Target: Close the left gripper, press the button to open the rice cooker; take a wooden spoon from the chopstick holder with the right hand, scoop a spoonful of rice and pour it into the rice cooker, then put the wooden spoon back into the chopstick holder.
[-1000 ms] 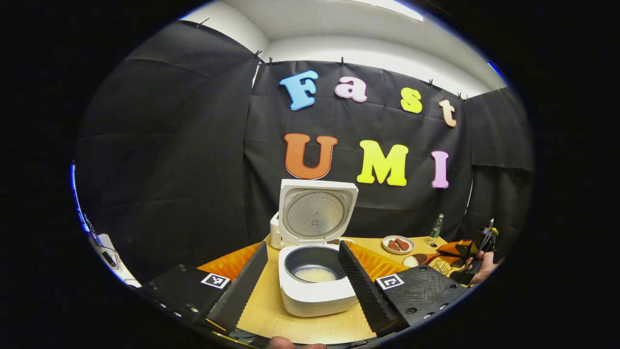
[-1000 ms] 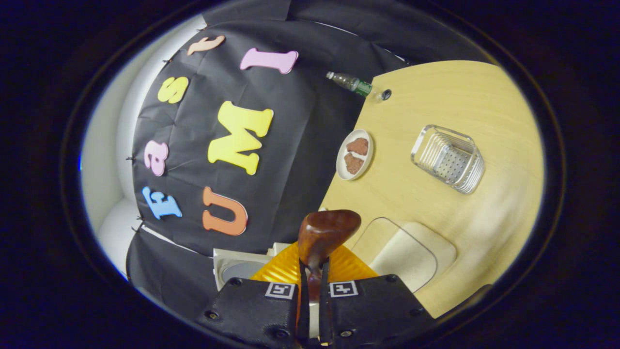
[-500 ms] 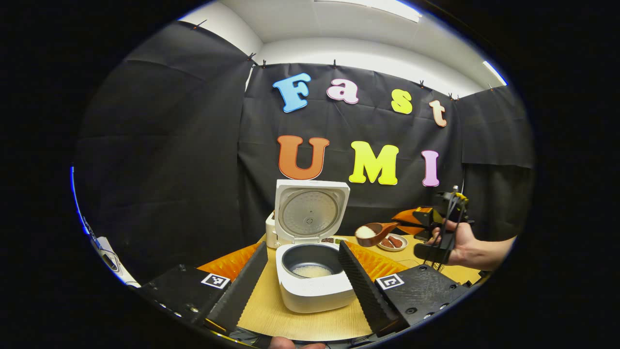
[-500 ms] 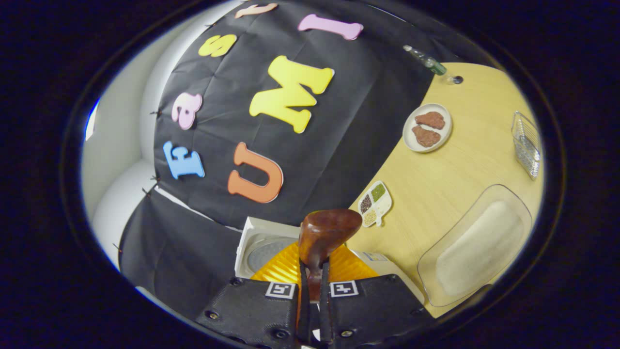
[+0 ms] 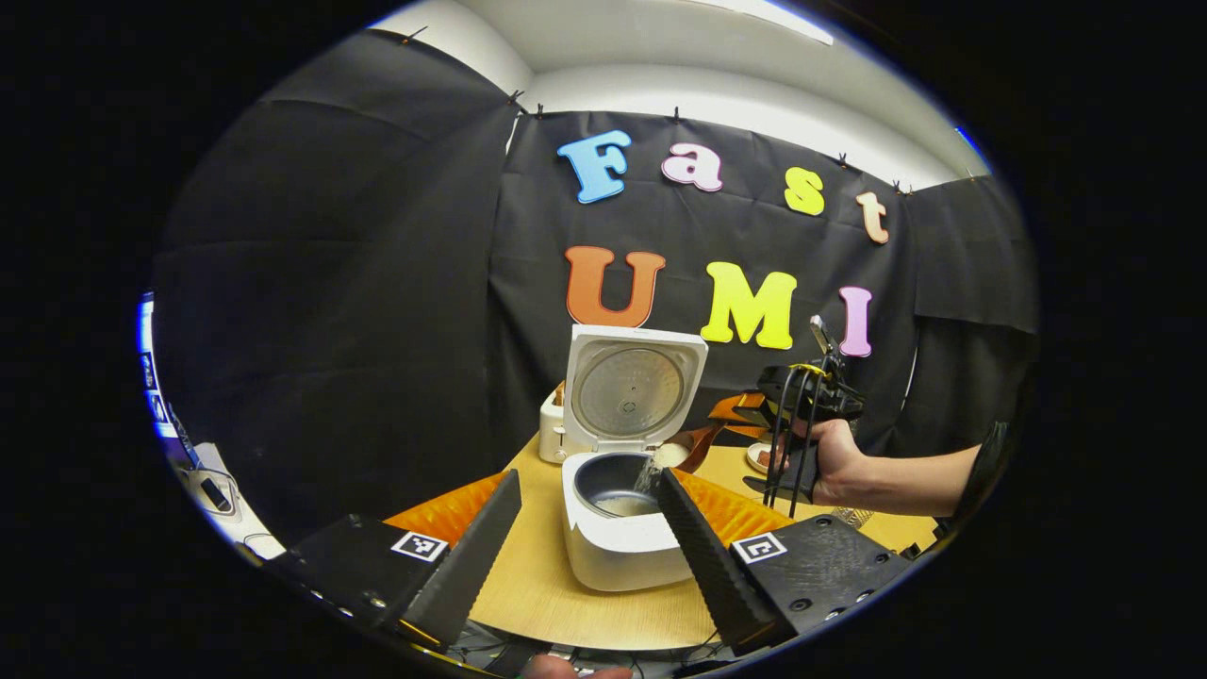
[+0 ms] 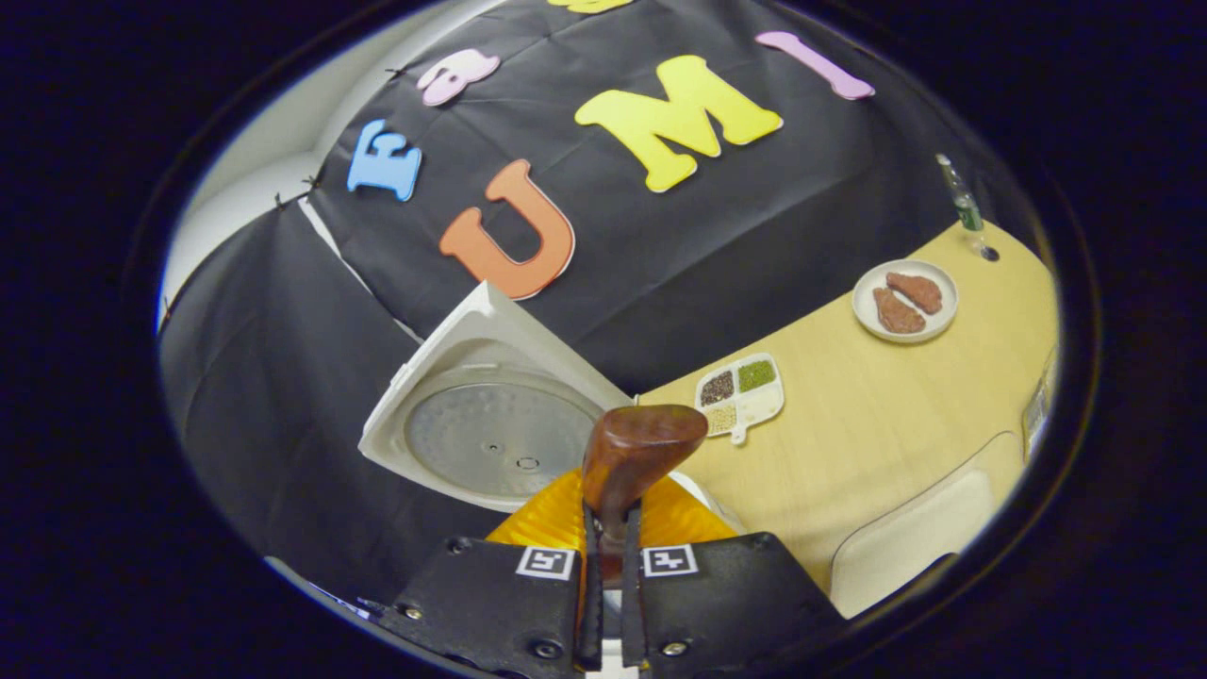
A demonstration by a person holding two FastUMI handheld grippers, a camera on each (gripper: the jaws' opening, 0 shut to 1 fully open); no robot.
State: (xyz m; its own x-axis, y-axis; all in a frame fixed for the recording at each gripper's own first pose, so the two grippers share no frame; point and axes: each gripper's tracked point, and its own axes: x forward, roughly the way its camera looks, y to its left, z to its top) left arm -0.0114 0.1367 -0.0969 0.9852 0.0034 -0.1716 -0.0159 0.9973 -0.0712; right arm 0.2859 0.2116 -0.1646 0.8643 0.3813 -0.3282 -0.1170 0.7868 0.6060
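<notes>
The right gripper (image 6: pixel 610 528) had its jaws clamped on the wooden spoon (image 6: pixel 632 457), tipping rice (image 5: pixel 651 469) into the open rice cooker (image 5: pixel 622 528). The left gripper (image 5: pixel 589 528) hung before it, jaws apart.

Wooden spoon (image 5: pixel 681 452) now over rice cooker (image 5: pixel 622 528), tipped.

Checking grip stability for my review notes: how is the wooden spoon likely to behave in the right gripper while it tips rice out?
The wooden spoon looks rigid, so it probably won't flex. Its glossy surface may slip or twist between the right gripper fingers, which pinch its narrow handle. Rice falling into the rice cooker lightens it.
</notes>
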